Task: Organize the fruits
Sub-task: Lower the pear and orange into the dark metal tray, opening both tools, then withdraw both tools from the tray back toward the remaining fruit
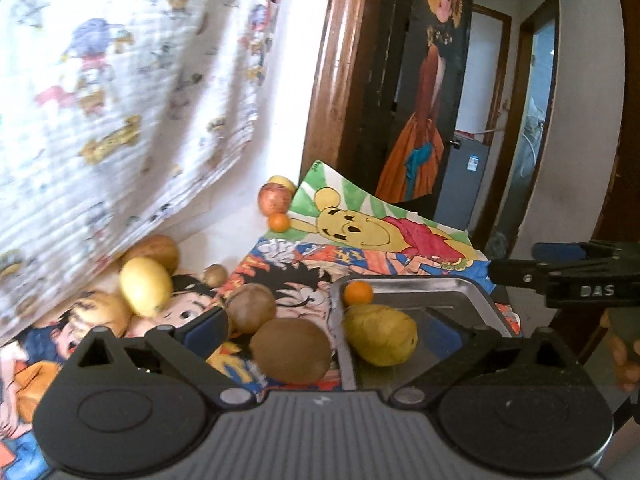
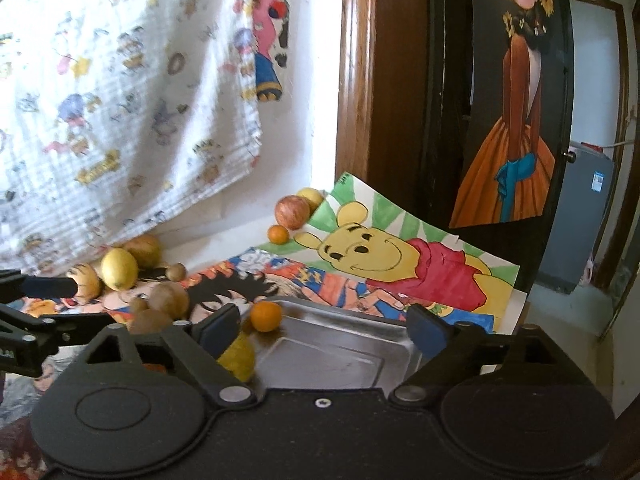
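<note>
Nearest the lens in the left wrist view, the left gripper [image 1: 338, 326] stands wide open and empty, its two blue pads spread across the lower middle of the frame. Between those pads, just beyond them, lie a brown kiwi [image 1: 291, 350] on the cartoon poster [image 1: 296, 276] and a yellow pear [image 1: 380, 334] inside the metal tray [image 1: 478, 294], the tray rim running between the two. A small orange [image 1: 359, 293] sits in the tray's far left corner. The right gripper [image 2: 320, 330] is likewise spread wide with nothing held, hovering over the tray at lower centre of its own view. The step in hand looks like collecting the next loose fruit, probably the kiwi; doing it well means shifting the left jaws left so only the kiwi falls between the pads, clear of the tray rim, then closing gently around its widest part so it does not roll or bruise. Further up and left, a second kiwi [image 1: 251, 307], a lemon [image 1: 146, 286] and other pale fruits crowd under the hanging patterned cloth [image 1: 120, 100]. Farthest, at mid frame, an apple [image 1: 275, 199] and a small tangerine [image 1: 279, 222] rest beside the bear drawing [image 1: 360, 224].
</note>
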Demonstrator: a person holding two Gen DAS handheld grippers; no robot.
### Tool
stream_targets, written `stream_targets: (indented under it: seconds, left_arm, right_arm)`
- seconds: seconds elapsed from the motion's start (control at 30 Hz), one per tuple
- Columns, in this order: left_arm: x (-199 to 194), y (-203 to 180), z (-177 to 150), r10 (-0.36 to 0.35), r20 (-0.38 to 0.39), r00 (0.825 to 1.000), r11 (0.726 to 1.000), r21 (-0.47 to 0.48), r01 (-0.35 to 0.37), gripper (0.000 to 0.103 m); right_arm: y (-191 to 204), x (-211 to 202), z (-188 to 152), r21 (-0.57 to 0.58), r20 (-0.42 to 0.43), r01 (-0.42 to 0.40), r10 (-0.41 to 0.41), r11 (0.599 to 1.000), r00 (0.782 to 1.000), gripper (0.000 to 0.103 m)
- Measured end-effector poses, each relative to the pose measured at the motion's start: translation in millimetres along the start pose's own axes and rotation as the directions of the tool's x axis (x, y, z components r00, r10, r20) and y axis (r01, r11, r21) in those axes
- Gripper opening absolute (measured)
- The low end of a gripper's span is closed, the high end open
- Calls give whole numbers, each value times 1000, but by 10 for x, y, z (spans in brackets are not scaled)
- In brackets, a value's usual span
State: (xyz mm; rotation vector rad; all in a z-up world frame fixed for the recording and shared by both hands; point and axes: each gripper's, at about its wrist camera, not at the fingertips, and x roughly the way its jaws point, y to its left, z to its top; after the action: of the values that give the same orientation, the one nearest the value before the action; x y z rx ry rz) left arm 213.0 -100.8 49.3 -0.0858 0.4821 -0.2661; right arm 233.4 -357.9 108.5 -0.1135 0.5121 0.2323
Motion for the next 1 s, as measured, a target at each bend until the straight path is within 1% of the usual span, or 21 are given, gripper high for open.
stream_targets:
  seconds: [0.23,0.43,0.5,0.7,0.83,1.0]
  left_arm:
    - [-333,100,-115,25,3,1000,1000,-14,-25,103]
    - [-572,187,-231,63,-15,998,998,-6,-63,103]
    - [-636,227,-280,76,-29,997,997,-7,-76,103]
    - [-722,360,-468,124,-108,986,992,-19,-127,103]
    - [-804,406,-565,122,-131,984,992,-13,-124,103]
    - [-884,428,-651,141,-150,979,990,2,-143,103]
  right_arm:
    - [271,-340,-112,9,0,15,-15,1000,1000,102]
    - [484,-580,-269,37,-46,18,-17,999,999,102]
    - [553,-641,-339,46,-71,18,-15,999,997,102]
    - [712,-775,-553,97,-163,20,-4,995,987,102]
    - [809,-864,-682,130,-211,19,9,991,977,102]
    - [954,-892,-828,165,-305,22,30,986,952,102]
